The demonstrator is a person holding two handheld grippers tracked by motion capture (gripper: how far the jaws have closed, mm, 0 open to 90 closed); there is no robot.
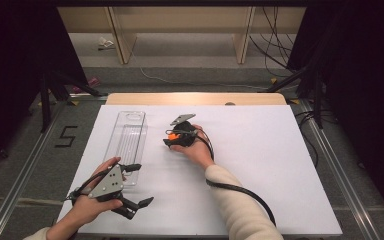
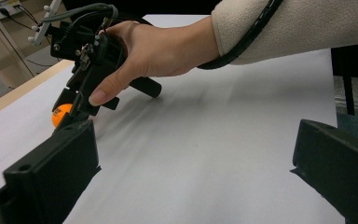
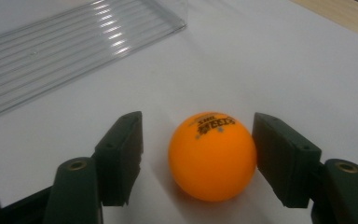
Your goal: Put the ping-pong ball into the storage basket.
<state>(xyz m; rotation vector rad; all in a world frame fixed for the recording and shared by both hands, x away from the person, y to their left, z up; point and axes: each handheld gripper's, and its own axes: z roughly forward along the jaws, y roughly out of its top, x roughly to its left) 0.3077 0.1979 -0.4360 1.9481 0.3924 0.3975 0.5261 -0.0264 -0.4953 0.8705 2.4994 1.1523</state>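
Observation:
An orange ping-pong ball (image 3: 212, 156) with black print lies on the white sheet, between the two jaws of my right gripper (image 3: 198, 123). The right-hand jaw touches the ball; the left-hand jaw stands a small gap away from it. From above, the ball (image 1: 172, 135) is an orange spot under the right gripper (image 1: 171, 141) at mid-table. The left gripper view has the same ball (image 2: 61, 114) below the other hand. My left gripper (image 1: 142, 184) rests near the front left, its jaws wide apart and empty.
A long clear plastic tray (image 1: 127, 137) lies lengthwise on the left half of the white sheet (image 1: 260, 165), just left of the ball and close to the left gripper. A black cable trails from the right sleeve. Wooden table edge at the back.

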